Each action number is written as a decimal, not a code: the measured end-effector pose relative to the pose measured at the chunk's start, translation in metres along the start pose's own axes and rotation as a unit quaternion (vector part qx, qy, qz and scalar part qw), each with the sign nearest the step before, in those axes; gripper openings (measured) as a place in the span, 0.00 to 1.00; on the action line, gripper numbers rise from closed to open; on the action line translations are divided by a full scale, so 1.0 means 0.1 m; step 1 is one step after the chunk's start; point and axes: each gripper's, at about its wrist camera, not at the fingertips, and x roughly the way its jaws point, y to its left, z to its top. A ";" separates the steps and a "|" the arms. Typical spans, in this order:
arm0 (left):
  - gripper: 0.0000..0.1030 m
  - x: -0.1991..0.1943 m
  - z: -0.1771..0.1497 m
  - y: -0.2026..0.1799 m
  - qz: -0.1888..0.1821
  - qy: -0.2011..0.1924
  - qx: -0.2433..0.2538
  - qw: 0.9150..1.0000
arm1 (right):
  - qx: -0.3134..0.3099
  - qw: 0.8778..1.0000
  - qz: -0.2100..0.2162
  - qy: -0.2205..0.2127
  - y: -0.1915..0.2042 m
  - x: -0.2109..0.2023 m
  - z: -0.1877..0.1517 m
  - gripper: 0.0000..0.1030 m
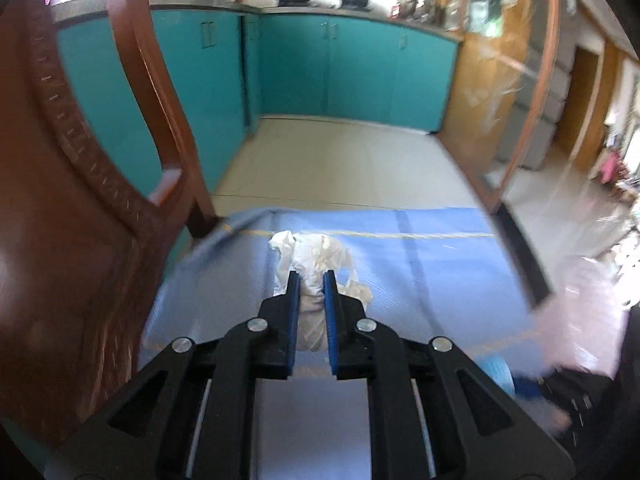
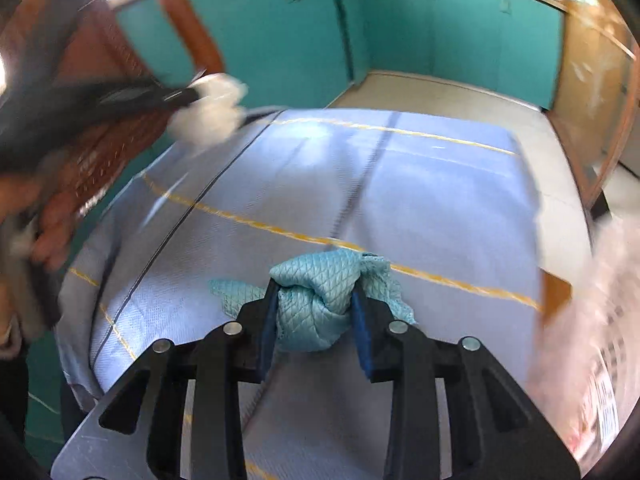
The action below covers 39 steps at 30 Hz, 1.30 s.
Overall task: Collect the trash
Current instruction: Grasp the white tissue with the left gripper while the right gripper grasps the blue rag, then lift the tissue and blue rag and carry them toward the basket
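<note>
Left tongs pinch crumpled white tissue; right tongs squeeze quilted teal cloth

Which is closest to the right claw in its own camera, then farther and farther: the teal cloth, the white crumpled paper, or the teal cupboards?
1. Teal cloth: pinched in the right claw, on the blue tablecloth.
2. White crumpled paper: up left, held by the left claw.
3. Teal cupboards: farthest, along the back wall.

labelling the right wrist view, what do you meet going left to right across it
hand → left gripper with white tissue → right gripper shut on teal cloth → pink bag
</note>
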 end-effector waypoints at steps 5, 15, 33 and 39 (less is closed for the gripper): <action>0.13 -0.36 -0.37 -0.09 -0.030 0.013 0.005 0.999 | 0.018 0.999 0.000 -0.039 -0.14 -0.40 -0.11 0.33; 0.13 -0.56 -1.10 -0.45 0.009 0.061 0.038 0.997 | -0.002 0.999 -0.015 -0.029 -0.02 -0.34 -0.24 0.33; 0.38 -0.25 -1.27 -0.49 0.025 0.095 0.047 0.994 | 0.005 0.999 -0.027 -0.024 -0.01 -0.35 -0.29 0.33; 0.47 -0.22 -1.26 -0.52 0.029 0.097 0.045 0.994 | -0.001 0.999 -0.033 -0.022 0.00 -0.33 -0.29 0.33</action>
